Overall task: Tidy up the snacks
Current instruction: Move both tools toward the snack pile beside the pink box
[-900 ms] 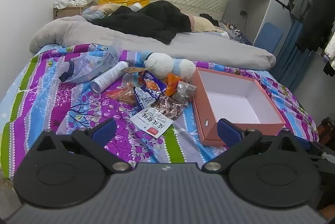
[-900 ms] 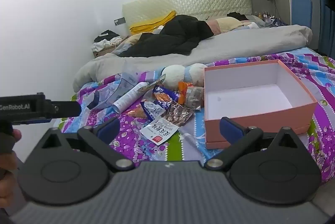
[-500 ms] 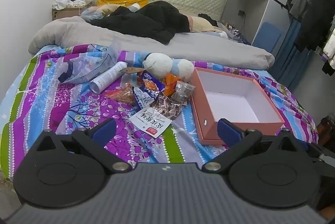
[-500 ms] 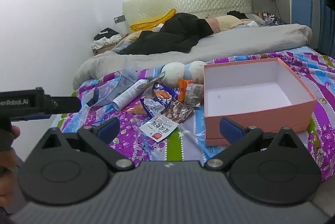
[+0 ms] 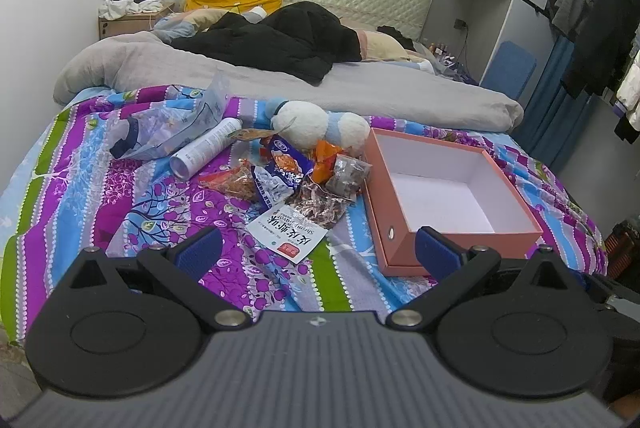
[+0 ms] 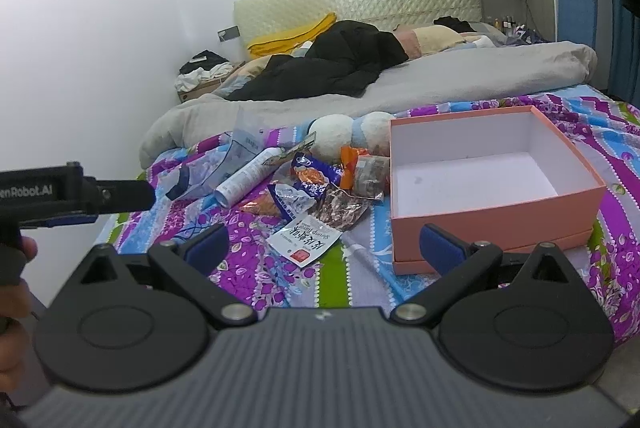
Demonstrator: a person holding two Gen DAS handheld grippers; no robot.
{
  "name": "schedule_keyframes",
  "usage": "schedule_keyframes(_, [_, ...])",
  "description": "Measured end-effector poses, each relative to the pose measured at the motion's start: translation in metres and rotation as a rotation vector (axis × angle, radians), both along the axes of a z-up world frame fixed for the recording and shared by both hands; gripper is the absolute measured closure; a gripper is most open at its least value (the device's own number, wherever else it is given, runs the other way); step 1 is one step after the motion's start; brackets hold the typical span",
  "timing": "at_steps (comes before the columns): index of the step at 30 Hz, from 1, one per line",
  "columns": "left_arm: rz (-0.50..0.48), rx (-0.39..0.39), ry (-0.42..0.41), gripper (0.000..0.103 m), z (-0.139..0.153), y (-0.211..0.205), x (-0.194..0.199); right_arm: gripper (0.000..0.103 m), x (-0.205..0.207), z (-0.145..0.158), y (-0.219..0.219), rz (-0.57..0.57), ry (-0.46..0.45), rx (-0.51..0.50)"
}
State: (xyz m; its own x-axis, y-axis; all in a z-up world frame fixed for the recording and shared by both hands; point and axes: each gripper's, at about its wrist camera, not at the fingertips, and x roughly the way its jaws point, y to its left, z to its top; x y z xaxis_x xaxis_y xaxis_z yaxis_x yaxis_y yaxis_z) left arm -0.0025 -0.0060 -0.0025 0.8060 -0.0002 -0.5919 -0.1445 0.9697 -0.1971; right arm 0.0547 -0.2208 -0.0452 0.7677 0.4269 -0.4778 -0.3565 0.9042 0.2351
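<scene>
Several snack packets lie in a heap (image 5: 296, 184) (image 6: 316, 196) on the patterned bedspread, with a white packet (image 5: 286, 234) (image 6: 306, 240) nearest me. An empty salmon-pink box (image 5: 394, 228) (image 6: 492, 228) with a white inside sits to the right of the heap. My left gripper (image 5: 316, 254) hovers short of the white packet, open, nothing between its blue pads. My right gripper (image 6: 324, 246) is open too, above the bed's near edge between the packets and the box. In the right wrist view the left gripper's body (image 6: 76, 194) reaches in from the left.
A white tube (image 5: 206, 152) and a clear plastic bag (image 5: 168, 126) lie left of the heap. A plush toy (image 5: 316, 128) rests behind it. Behind that are a grey duvet (image 5: 400, 100) and a black coat (image 5: 280, 44). A person's hand (image 6: 12, 292) is at the left edge.
Both views have drifted slightly closer to the bed; the heap and box sit a little lower in the frames. Both grippers have stayed open and nothing on the bed has moved.
</scene>
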Motion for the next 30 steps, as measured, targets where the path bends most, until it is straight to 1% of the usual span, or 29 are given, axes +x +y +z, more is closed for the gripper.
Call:
schedule_keyframes(12, [-0.02, -0.022, 0.007, 0.0, -0.0004, 0.0023, 0.0032, 0.0, 0.0014, 0.0007, 0.0003, 0.002, 0.013, -0.004])
schedule_keyframes(24, [-0.023, -0.019, 0.012, 0.0, -0.0013, 0.0022, 0.0044, 0.0, 0.0033, 0.0003, 0.0011, 0.019, 0.025, 0.0])
schedule_keyframes(30, [-0.026, -0.017, 0.016, 0.0, -0.0023, 0.0027, 0.006, 0.0, 0.0055, -0.0002, 0.0005, 0.011, 0.033, -0.003])
